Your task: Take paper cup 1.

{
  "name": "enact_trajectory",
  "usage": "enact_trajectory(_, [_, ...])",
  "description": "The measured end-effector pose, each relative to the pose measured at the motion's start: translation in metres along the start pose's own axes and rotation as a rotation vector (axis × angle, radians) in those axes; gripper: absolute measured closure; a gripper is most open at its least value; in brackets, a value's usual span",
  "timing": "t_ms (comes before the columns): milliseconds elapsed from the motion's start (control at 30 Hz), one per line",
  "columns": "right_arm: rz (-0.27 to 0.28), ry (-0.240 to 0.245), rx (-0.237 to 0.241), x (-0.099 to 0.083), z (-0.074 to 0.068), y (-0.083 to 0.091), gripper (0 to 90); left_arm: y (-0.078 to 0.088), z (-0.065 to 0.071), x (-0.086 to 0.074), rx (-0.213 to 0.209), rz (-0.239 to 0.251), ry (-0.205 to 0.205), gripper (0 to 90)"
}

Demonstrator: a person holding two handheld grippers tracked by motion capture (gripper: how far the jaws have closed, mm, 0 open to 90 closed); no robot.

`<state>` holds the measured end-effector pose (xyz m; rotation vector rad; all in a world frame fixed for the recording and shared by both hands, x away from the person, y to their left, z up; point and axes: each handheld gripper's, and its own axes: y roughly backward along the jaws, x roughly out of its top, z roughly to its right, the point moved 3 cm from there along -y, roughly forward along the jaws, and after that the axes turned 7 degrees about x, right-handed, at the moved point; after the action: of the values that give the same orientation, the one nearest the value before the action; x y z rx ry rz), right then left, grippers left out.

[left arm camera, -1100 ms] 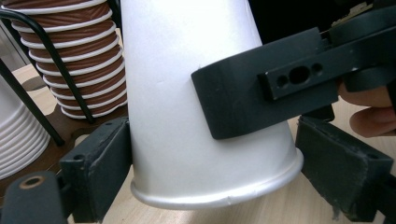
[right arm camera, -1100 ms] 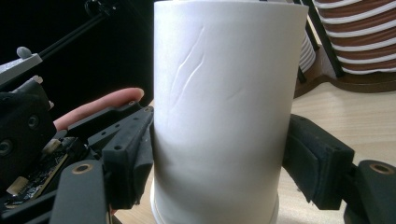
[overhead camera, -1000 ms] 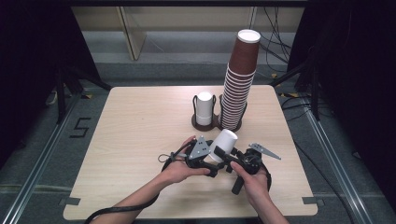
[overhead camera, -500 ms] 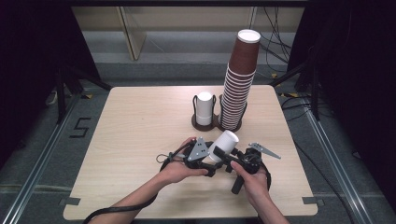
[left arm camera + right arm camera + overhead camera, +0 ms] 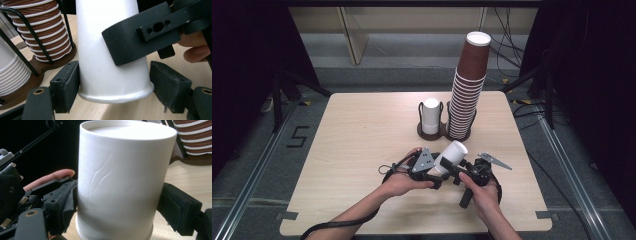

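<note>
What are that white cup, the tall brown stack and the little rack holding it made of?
The white cup looks like matte paper: it has a rolled rim and a soft crease in its wall. The brown stack seems to be paper cups too, brown outside with white rolled rims. The rack looks like thin black metal wire on a dark base, possibly wood or plastic.

Lab recording bay: lone wooden table [image 5: 362, 150], black curtains [image 5: 592, 75], floor rails [image 5: 257, 165], loose cables [image 5: 507, 45].
</note>
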<state>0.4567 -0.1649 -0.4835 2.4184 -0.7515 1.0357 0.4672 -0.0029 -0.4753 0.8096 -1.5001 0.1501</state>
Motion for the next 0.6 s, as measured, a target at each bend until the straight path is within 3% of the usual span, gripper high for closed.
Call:
enact_trajectory(367, [0.004,-0.018,0.004,0.0011,-0.0022,0.0001,15.5,0.0024,0.0003,0.0001,-0.007,-0.004,-0.015,29.2])
enact_trajectory(567, [0.005,0.014,0.009,0.0025,-0.0014,0.0001,14.6,0.0046,-0.0024,-0.0005,-0.001,-0.013,-0.022,29.2])
enact_trajectory(600, [0.000,-0.006,0.014,0.0023,-0.0032,0.0005,14.4,0.0050,-0.0029,-0.0004,-0.005,-0.010,-0.021,29.2])
